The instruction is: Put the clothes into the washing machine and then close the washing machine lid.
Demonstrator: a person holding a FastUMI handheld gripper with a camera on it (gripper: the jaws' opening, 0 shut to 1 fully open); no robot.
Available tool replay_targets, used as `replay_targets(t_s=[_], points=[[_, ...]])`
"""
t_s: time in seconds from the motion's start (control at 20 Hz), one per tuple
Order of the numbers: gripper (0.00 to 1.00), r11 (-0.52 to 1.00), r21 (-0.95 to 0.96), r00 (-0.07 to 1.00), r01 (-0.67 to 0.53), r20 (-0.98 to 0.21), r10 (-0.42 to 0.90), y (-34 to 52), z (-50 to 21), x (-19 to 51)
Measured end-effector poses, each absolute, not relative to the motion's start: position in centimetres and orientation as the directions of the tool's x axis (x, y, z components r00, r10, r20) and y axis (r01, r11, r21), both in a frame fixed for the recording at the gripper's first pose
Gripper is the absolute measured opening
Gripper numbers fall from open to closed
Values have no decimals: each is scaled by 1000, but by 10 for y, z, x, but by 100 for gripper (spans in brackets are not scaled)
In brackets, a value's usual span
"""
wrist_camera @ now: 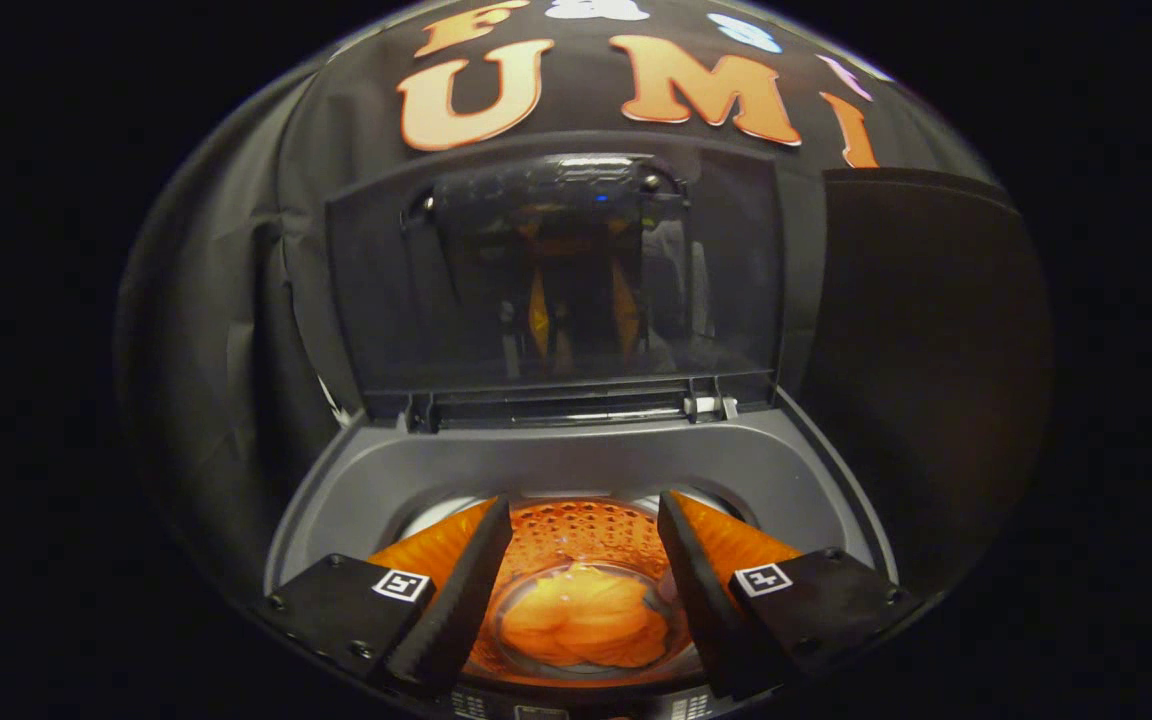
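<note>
**A:** Looking down into the washer (576,470) from right above the opening. The gripper (584,540) has its fingers spread wide with nothing between them, and the clothes (584,622) are a crumpled heap down at the bottom of the drum (576,535), seen through the gap between the fingers. So I'd say the loading part is done and the lid (556,290) is what's left. It's standing upright on its hinge (576,405), beyond the fingers.

**B:** What could go wrong, then?

**A:** Mostly the lid. It's glossy, see-through and leaning back, so a finger pushing on the flat face could just skid off. Hooking the top edge looks safer to me. If it tips past balance it may drop and slam, and a fingertip hanging over the rim would get caught. Can't tell if any cloth is up near the rim, most of it sits low.

**B:** And the surroundings?

**A:** Dark booth, black cloth wall (236,300) right behind the washer, so barely any room behind the lid. Grey plastic top deck, smooth. Drum is perforated and glowing warm. There's a reflection in the lid, which makes its real edge harder to judge.
</note>
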State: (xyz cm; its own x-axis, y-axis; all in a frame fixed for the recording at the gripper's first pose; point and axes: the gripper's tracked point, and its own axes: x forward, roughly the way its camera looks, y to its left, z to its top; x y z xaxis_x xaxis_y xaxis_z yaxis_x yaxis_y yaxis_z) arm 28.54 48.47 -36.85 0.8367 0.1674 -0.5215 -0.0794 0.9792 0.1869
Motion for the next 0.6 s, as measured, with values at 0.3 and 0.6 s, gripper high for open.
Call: replay_targets(t_s=[0.3,0.6], points=[[97,934,352,917,-65,-347,194,459,-285,263],[97,958,251,976,-141,-127,177,437,-174,240]])
